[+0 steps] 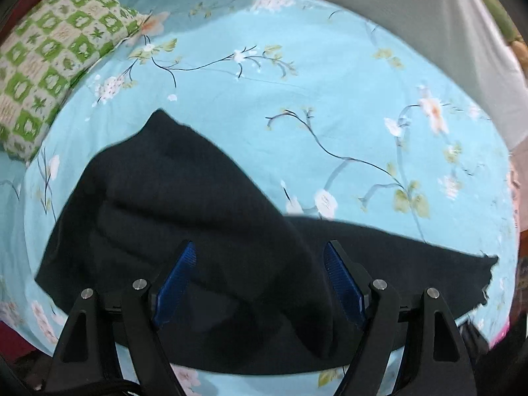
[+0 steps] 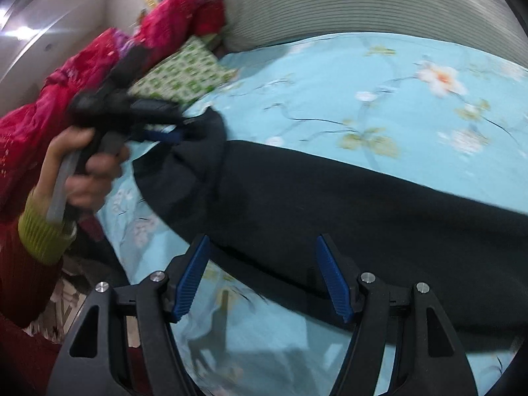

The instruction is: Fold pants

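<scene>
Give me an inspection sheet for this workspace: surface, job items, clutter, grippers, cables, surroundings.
Surface: bed sheet, light blue with a flower print, slightly creased.
Job's things: dark pants lying on the sheet, one part bunched up at the left side, the rest stretched out flat.
Clutter: green checked pillow at the sheet's far left corner.
Grippers: left gripper open over the pants; right gripper open at the pants' near edge.
Cables: nothing seen.
Surroundings: grey striped cushion behind the bed; red patterned fabric at the left.

Left tongs (image 2: 165, 137) motion-blurred, grip on pants (image 2: 330, 204) unclear; pants cut off at right edge.
</scene>
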